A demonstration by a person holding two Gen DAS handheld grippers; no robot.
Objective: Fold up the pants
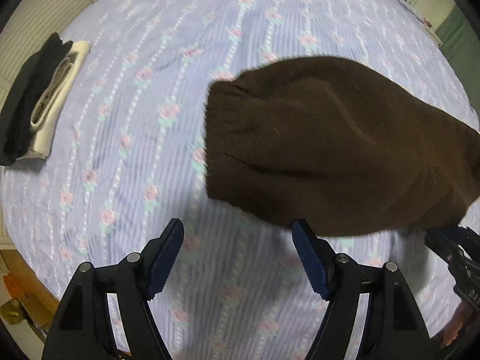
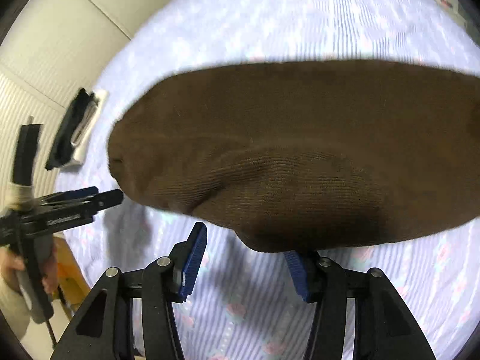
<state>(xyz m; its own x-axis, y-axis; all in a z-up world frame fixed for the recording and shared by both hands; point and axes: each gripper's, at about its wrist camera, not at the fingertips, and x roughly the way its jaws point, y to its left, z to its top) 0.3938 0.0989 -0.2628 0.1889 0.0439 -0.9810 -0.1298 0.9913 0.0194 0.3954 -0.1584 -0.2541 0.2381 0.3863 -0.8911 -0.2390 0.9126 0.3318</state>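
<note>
the brown pants (image 1: 339, 150) lie folded into a thick bundle on the bed (image 1: 210, 45), which has a pale lilac cover with little pink roses. the left tool (image 1: 237, 231) hangs above the bedding just beside the near edge of the pants, pointing almost straight down, its blue pads (image 1: 163, 258) spread apart with nothing between them. the right tool (image 2: 246, 240) is over the near edge of the bundle; its jaws stand apart, and the right pad (image 2: 297, 273) is tucked under the brown cloth at the edge, though whether it presses on it i cannot tell. a hand (image 2: 12, 273) grips the left tool's handle at the left of the right-wrist view. far off near the bed's edge sits a small stack of folded clothes (image 1: 36, 102), black on cream.
</note>
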